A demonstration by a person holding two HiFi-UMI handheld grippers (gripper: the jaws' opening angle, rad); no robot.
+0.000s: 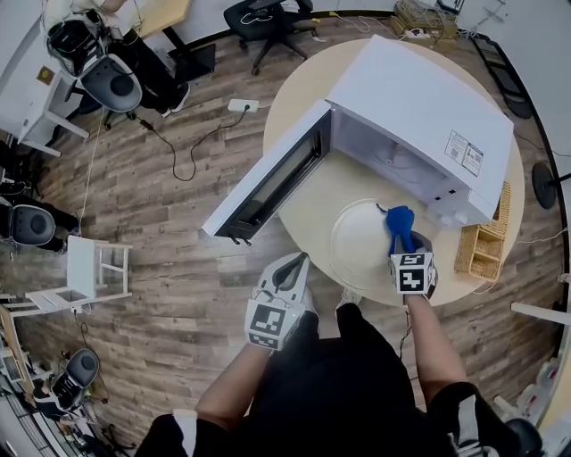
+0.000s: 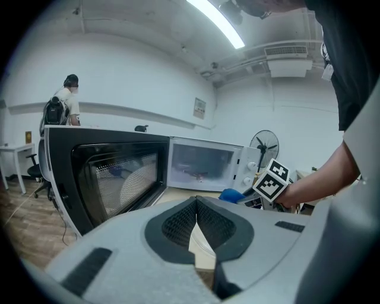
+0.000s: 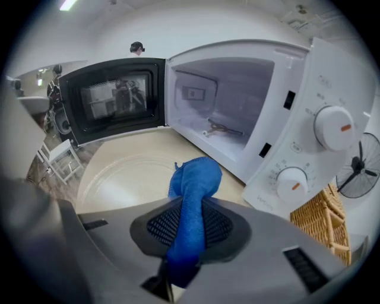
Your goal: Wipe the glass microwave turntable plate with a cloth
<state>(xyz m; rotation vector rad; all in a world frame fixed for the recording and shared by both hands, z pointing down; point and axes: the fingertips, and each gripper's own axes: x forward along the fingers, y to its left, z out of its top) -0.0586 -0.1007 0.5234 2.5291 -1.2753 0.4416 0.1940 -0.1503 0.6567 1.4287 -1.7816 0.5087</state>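
Head view: a round, pale wooden table (image 1: 290, 103) stands on a plank floor (image 1: 161, 223), with cables and a power strip (image 1: 243, 105) lying to the far left. A black office chair (image 1: 268, 22) is at the far side of the room, and a small white stool (image 1: 94, 268) is off to the left. A white microwave (image 1: 428, 98) takes up most of the tabletop. Its door (image 1: 268, 183) swings wide to the left, out past the table's edge.

The glass turntable plate (image 1: 361, 241) lies flat on the table, just in front of the open cavity at the near side. Above its right rim is the right gripper (image 1: 404, 239), its jaws pinching a blue cloth (image 1: 399, 223), which bunches up beyond the tips. The left gripper (image 1: 290, 268) hangs off the near-left edge of the table, apart from the plate and beside the door, with its jaw tips pressed together on nothing.

A wicker basket (image 1: 482, 250) sits just right of the microwave. In the right gripper view a fan (image 3: 359, 172) stands further right.
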